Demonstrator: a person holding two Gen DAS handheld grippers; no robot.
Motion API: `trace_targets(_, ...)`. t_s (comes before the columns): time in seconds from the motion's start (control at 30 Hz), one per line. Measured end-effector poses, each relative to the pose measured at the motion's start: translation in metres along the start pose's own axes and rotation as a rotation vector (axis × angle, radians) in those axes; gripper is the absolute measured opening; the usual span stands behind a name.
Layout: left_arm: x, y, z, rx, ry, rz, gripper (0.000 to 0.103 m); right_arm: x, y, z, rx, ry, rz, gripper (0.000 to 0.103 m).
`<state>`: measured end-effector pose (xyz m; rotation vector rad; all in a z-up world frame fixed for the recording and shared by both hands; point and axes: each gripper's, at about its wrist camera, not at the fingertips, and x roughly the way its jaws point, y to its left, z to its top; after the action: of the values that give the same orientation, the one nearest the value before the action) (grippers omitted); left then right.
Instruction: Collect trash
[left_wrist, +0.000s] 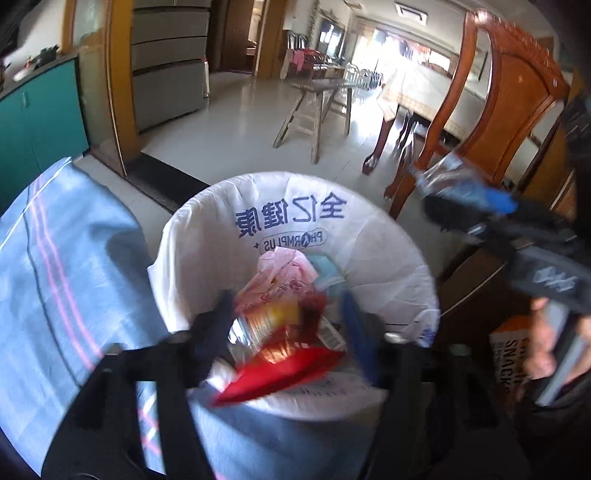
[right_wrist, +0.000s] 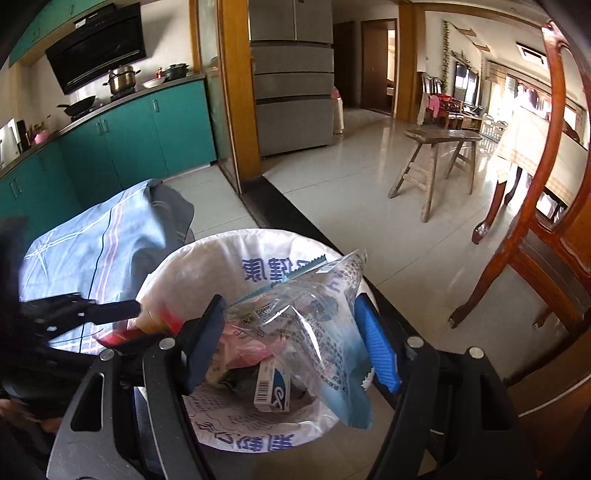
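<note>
Trash is piling in the lined bin (right_wrist: 258, 258) — left gripper (left_wrist: 288, 328), fingers released, is dropping a red wrapper (left_wrist: 280, 373) at six o'clock; right gripper (right_wrist: 295, 339) is clenching a clear bag (right_wrist: 314, 317) — left to drop.

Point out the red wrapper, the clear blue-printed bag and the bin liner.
red wrapper (left_wrist: 280, 373): left wrist view, its red lower face.
clear blue-printed bag (right_wrist: 314, 317): right wrist view, crinkled clear middle.
bin liner (left_wrist: 295, 192): left wrist view, far rim.
</note>
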<state>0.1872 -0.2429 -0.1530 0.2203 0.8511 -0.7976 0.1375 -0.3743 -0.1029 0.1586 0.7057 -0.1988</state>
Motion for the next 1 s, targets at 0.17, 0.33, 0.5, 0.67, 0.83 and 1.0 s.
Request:
trace_targets(0.17,-0.02,0.013,-0.006,-0.049,-0.05,0.054,0.092,0.008,0.002,-0.003,0.003,0.016,0.018,0.071)
trace_targets(0.33,-0.062,0.044,-0.019,-0.154,-0.123,0.175,0.096,0.021,0.024,-0.001,-0.018,0.035,0.049,0.085)
trace_targets(0.5,-0.109,0.06,-0.044,-0.166,-0.18,0.31,0.099,0.029,0.044,0.005,-0.024,0.038,-0.013,0.094)
trace_targets(0.67,-0.165,0.059,-0.071,-0.101,-0.223,0.488,0.099,0.018,0.065,0.009,0.007,-0.015,-0.001,0.097)
trace_targets(0.83,-0.215,0.074,-0.097,-0.202,-0.304,0.533,0.1,-0.005,0.098,0.009,-0.01,-0.082,0.051,0.1)
trace_targets(1.0,-0.249,0.081,-0.118,-0.272,-0.344,0.573,0.1,-0.032,0.129,0.009,-0.088,-0.149,0.089,0.1)
